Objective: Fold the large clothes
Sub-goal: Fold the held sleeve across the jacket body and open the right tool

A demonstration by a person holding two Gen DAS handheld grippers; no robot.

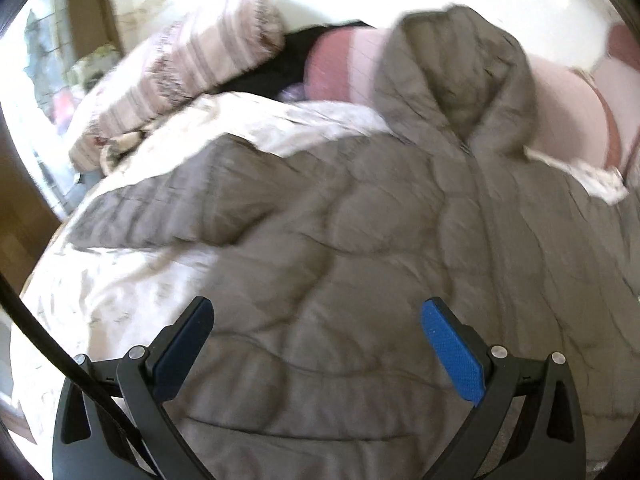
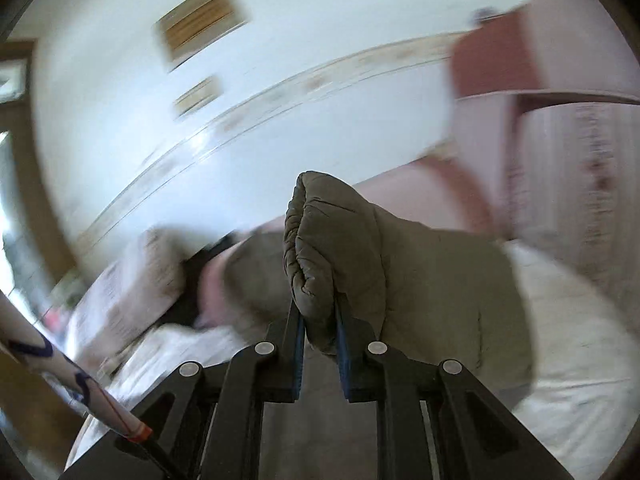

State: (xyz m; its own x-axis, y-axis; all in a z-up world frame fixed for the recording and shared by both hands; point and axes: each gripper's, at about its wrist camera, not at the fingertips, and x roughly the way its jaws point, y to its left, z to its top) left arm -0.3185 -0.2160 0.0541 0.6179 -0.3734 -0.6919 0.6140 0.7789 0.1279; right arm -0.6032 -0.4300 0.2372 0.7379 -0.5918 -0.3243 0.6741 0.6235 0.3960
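Note:
A large grey quilted jacket (image 1: 340,232) lies spread over a white bedcover (image 1: 100,280). Its sleeve stretches out to the left, and its upper right part (image 1: 452,80) is lifted clear of the bed. My left gripper (image 1: 316,312) hovers open above the jacket's body, nothing between its blue pads. In the right wrist view my right gripper (image 2: 318,308) is shut on a bunched, elastic-edged fold of the jacket (image 2: 320,240) and holds it up, the cloth hanging away to the right. The view is blurred.
A striped pillow (image 1: 192,64) and a pink pillow (image 1: 344,64) lie at the head of the bed, with dark cloth between them. A white wall with framed pictures (image 2: 200,20) stands behind. Pink furniture (image 2: 520,60) is at the right. A cable (image 1: 48,340) crosses the lower left.

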